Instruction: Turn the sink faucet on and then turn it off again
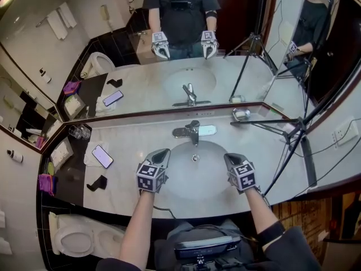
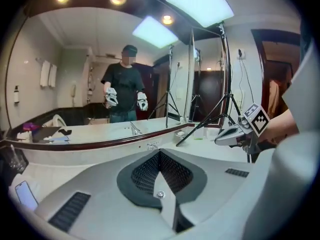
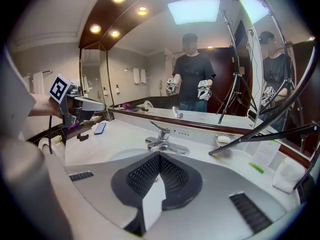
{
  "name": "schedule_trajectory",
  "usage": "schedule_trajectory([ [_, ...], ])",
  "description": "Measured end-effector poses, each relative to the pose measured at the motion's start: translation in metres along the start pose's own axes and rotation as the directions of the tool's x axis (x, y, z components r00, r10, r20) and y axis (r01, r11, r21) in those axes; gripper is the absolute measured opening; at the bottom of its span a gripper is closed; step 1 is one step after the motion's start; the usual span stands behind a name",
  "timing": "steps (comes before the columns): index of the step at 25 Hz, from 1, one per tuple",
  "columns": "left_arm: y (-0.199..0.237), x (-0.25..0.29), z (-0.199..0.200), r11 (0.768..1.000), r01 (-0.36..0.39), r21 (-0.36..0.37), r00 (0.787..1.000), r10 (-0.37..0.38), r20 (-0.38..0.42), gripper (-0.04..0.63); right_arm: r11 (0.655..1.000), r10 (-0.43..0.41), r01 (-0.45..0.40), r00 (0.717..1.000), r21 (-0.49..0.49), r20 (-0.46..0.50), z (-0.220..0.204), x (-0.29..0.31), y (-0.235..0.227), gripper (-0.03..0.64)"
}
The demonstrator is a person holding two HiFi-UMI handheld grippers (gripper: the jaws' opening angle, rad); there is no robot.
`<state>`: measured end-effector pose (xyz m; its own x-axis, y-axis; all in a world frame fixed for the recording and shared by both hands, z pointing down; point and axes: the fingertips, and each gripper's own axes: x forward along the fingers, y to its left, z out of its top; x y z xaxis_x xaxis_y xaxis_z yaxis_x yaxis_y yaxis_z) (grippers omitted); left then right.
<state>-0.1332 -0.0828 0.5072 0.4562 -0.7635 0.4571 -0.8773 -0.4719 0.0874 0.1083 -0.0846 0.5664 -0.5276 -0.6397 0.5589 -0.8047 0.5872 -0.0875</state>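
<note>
A chrome faucet (image 1: 193, 130) with a single lever stands at the back of the oval sink basin (image 1: 210, 176). No stream of water shows under its spout. My left gripper (image 1: 163, 153) hovers over the basin's left rim, apart from the faucet. It is shut with nothing between its pads (image 2: 160, 154). My right gripper (image 1: 229, 159) hangs over the basin's right rim, also shut and empty (image 3: 159, 157). In the right gripper view the faucet (image 3: 161, 140) lies straight ahead beyond the jaw tips.
A phone (image 1: 102, 156) on a white cloth and a small black object (image 1: 97, 183) lie at the counter's left. Glasses (image 1: 79, 132) stand at the back left, a soap dish (image 1: 241, 114) at the back right. A tripod (image 1: 293, 134) leans over the right side. The mirror runs behind the faucet.
</note>
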Motion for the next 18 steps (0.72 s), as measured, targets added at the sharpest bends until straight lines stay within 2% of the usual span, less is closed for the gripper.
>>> schedule_trajectory([
  [8, -0.009, -0.022, -0.027, 0.994, -0.008, -0.112, 1.0, 0.01, 0.021, 0.003, 1.0, -0.02, 0.02, 1.0, -0.02, 0.006, -0.004, -0.012, 0.0, 0.023],
  [18, -0.019, -0.033, -0.04, 0.995, -0.031, -0.095, 0.999, 0.034, 0.032, 0.002, 0.999, -0.033, 0.033, 0.999, -0.015, -0.009, -0.023, -0.02, 0.001, 0.025],
])
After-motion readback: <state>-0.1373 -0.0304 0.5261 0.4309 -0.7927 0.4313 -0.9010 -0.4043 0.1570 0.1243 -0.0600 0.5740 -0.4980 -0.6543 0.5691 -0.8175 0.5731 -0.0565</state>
